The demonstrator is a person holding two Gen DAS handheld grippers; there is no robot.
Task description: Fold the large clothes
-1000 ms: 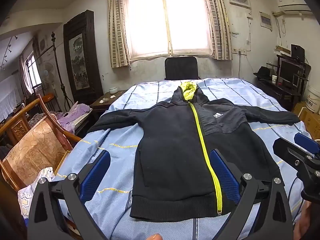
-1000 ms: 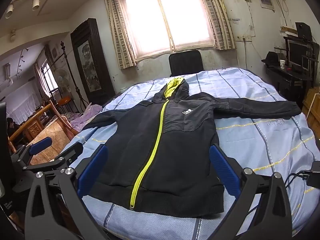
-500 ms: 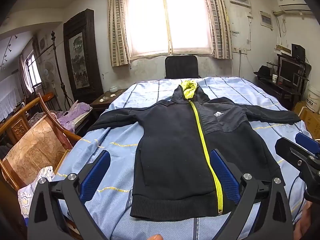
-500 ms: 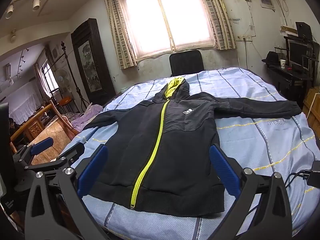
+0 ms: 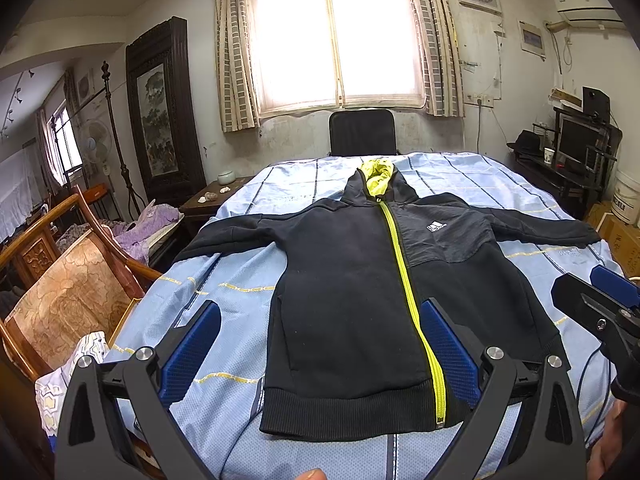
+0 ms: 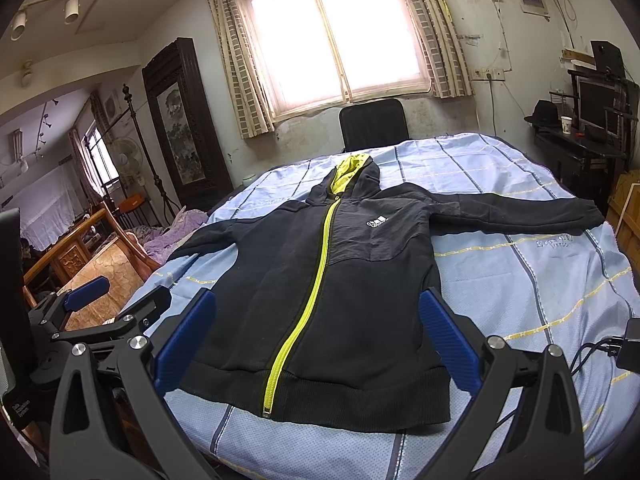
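Left wrist view shows the black hoodie (image 5: 360, 300) spread flat, zipped, sleeves out, on the blue bed (image 5: 240, 280), ready for folding. Left claw (image 5: 320, 352) and right claw (image 6: 316, 344) both hover wide open near its hem, gripping nothing.

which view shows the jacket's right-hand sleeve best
The right wrist view: that sleeve lies fully in frame, stretched across the blue sheet to its cuff. The left wrist view shows the same sleeve smaller and nearer the frame edge, though still unblocked.
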